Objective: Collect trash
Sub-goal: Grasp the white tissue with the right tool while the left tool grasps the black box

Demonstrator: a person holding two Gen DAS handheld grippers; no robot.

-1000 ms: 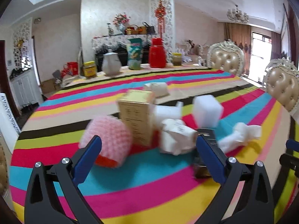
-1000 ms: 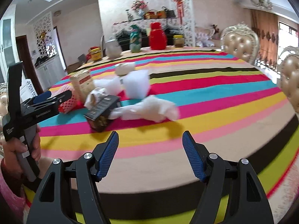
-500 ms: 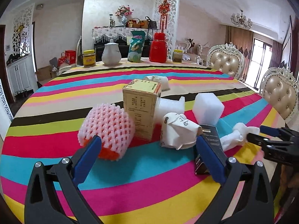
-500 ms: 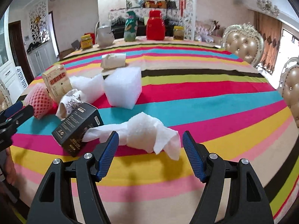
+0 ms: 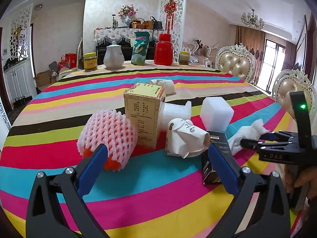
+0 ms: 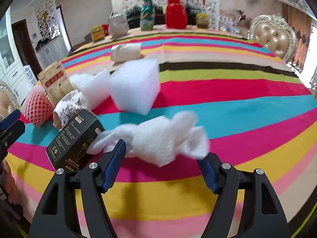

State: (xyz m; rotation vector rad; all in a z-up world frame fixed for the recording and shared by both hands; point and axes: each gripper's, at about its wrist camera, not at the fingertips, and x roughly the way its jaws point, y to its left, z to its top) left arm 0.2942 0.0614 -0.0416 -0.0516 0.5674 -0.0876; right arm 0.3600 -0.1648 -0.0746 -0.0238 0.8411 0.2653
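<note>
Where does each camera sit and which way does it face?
Left wrist: on the left tool, facing across the striped table at the trash pile; the right tool and a hand show.
Right wrist: on the right tool, angled down over the white tissue.
Shared: tissue, black box, foam block.

Bright daylight, fisheye warp, motion blur

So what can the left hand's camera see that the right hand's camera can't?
Only the left camera shows the right gripper from the side, its tips at the white tissue, plus a chandelier. Only the right camera shows the tissue lying between open jaws. Both show the black box, foam cube and pink fruit net.
</note>
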